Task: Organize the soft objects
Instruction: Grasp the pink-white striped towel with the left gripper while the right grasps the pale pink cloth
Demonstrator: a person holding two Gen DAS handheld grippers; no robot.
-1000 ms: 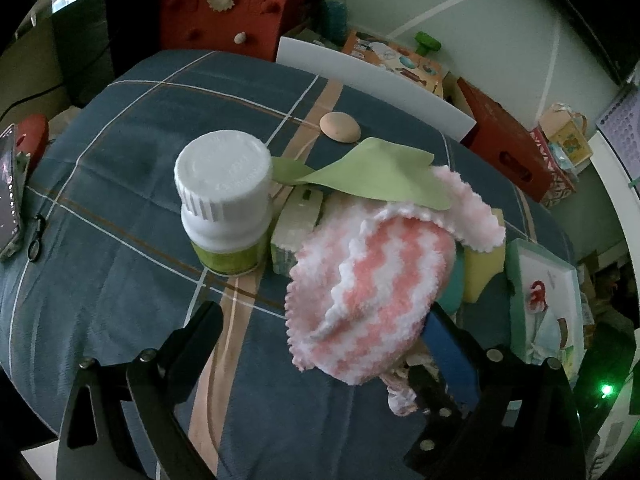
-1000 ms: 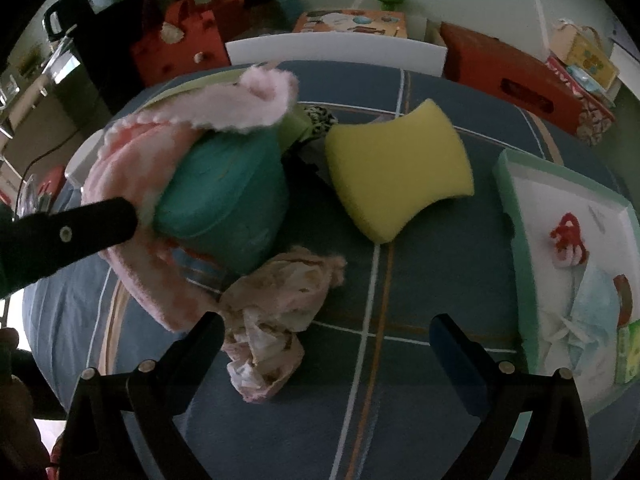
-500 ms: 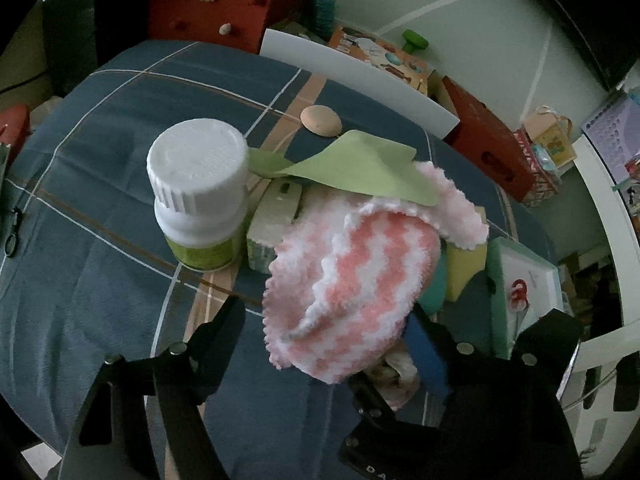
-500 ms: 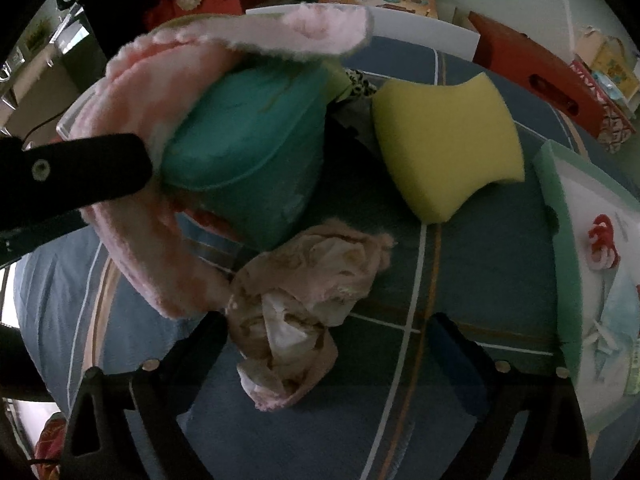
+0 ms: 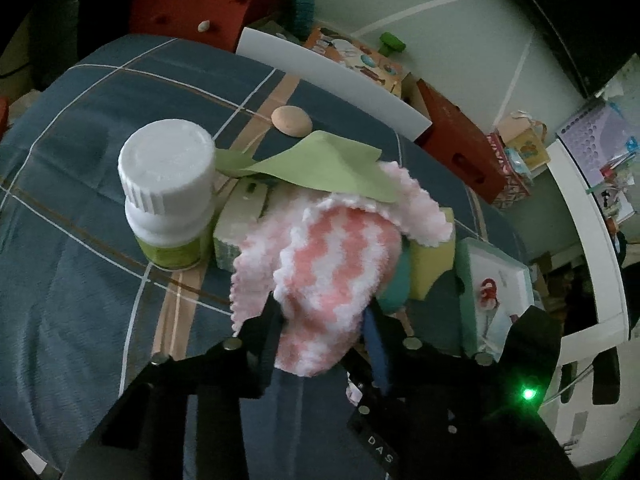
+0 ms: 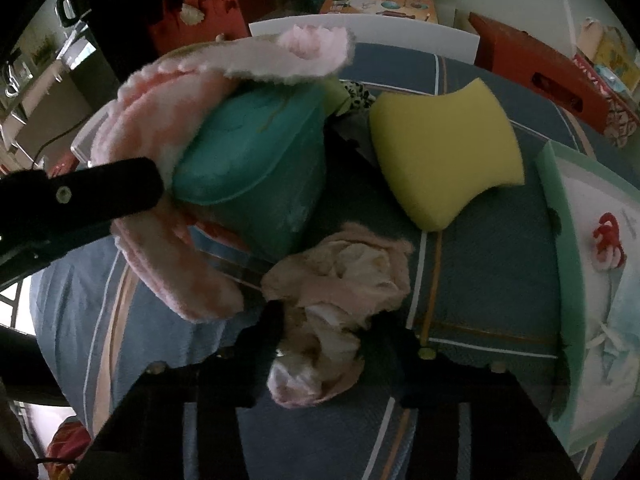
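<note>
Cloth (image 5: 336,264): your left gripper (image 5: 324,320) has just closed on it; at 3 o'clock, your right gripper (image 6: 324,332) has closed on the rag (image 6: 340,280). Both look ready to lift.

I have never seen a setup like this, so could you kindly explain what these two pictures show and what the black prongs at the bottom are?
A person holds a two-finger gripper in each hand; each picture comes from a camera on one gripper, looking along its fingers. The left gripper has just been closing on a pink-and-white fluffy cloth. The right gripper has just been closing on a crumpled pale pink cloth. On the plaid blue tablecloth also lie a white-capped bottle, a yellow sponge, a teal pouch and a green-rimmed tray.
</note>
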